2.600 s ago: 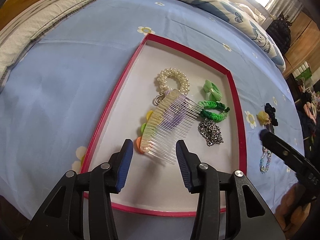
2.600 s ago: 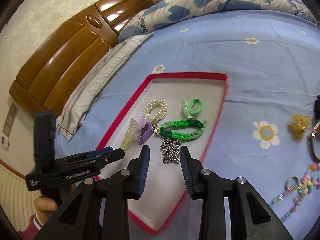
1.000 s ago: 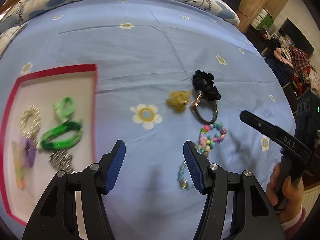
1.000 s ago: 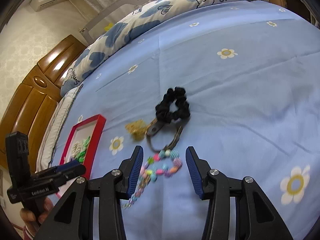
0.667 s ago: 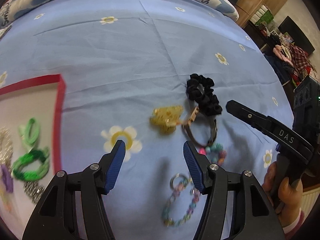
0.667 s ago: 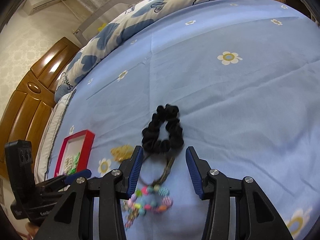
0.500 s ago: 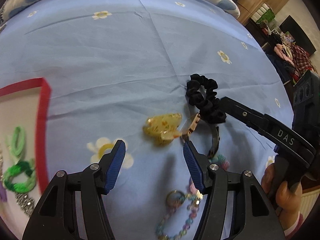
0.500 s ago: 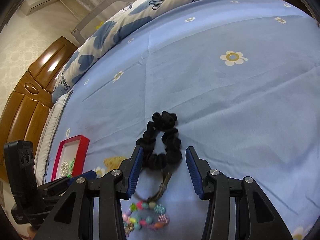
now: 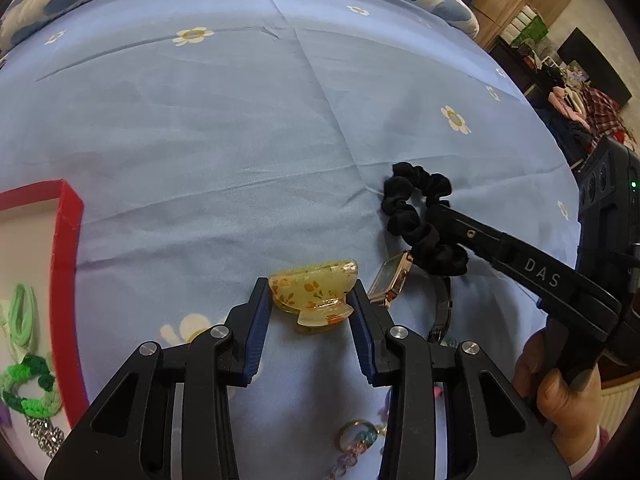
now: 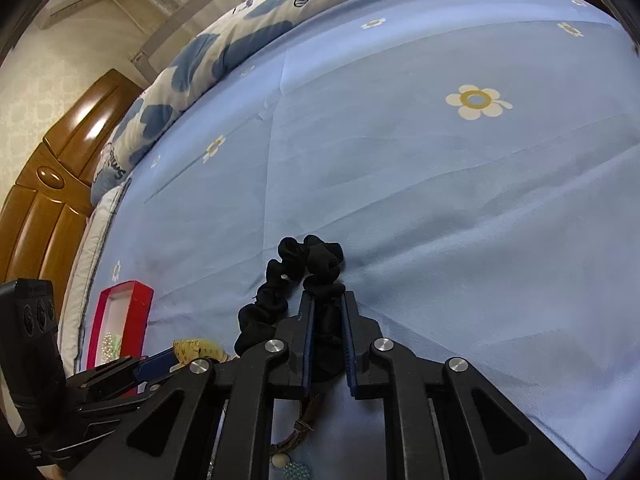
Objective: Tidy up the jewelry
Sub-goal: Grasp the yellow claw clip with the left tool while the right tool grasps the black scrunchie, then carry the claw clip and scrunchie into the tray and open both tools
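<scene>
My left gripper (image 9: pixel 310 300) is shut on a yellow flowered hair claw (image 9: pixel 314 294) that rests on the blue bedsheet. My right gripper (image 10: pixel 327 320) is shut on a black scrunchie (image 10: pixel 298 276), also seen in the left wrist view (image 9: pixel 416 216). A gold-cased watch (image 9: pixel 390 282) with a dark strap lies between the claw and the scrunchie. The red-rimmed tray (image 9: pixel 66 248) at the left holds green hair ties (image 9: pixel 24 360) and a silver chain (image 9: pixel 44 436). The tray also shows in the right wrist view (image 10: pixel 124 320).
A beaded bracelet with a ring (image 9: pixel 356 444) lies on the sheet below my left gripper. A blue-patterned quilt (image 10: pixel 304 4) lies along the far side of the bed. A wooden headboard (image 10: pixel 52 184) stands at the left.
Both grippers moved from the tray over to the loose items. The left gripper closed on the hair claw and the right gripper closed on the black scrunchie.
</scene>
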Available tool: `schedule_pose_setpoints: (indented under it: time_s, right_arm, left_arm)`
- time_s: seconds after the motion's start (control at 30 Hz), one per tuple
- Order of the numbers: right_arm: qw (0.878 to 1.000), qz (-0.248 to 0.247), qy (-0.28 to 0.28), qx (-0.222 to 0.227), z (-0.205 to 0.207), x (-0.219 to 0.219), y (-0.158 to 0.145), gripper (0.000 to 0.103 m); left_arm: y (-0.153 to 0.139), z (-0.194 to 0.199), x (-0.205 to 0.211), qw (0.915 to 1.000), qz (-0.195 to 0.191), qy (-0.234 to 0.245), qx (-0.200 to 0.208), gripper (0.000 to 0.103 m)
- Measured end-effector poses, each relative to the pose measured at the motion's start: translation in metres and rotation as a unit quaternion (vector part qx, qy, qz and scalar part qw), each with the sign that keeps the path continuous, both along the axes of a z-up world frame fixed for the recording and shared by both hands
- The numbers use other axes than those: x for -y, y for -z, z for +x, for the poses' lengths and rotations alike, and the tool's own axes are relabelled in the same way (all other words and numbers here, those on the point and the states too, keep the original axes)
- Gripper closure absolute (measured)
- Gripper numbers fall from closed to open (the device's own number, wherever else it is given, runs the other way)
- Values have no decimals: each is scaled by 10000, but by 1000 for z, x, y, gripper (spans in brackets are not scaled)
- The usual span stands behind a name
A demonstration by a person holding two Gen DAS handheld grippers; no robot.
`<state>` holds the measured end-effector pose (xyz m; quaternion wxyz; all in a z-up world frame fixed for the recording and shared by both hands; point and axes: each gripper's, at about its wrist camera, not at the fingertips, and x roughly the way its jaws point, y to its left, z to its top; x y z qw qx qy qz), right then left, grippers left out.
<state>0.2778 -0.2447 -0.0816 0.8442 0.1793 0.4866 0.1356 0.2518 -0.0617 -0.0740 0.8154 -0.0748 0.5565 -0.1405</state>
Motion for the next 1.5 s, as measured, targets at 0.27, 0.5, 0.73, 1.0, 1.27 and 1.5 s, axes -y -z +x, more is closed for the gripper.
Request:
schedule_pose_setpoints:
  time_s: [0.27,0.5,0.73,1.0,1.27,1.5]
  right_arm:
    - [9994,195,25,301,-18,4,-28,94]
    - [9978,382,-143,530,-40,-10,-57,94]
    - [9953,562,-490,624,-66,-39,-73,94]
    - [9923,666,-884,555,-92,-76,-74,94]
    - [9875,713,-1321,488,-112,-114,-74,94]
    - [9824,721,-1661,458,-125,-146,-71,94]
  left_arm:
    - [-25,-24,-17,9997,-117,-110,185,67]
    - [-49,-52,-43,9984,-254,-353,354,67]
    - [-68,-84,-78,9960,-281,-674,514,67]
    - [-72,-112,-113,9927,-229,-1051,542,67]
    - [-72,-139,-149,9884,-105,-1399,577,67]
    - [-66,-158,-179,9843,-4,-1693,507,67]
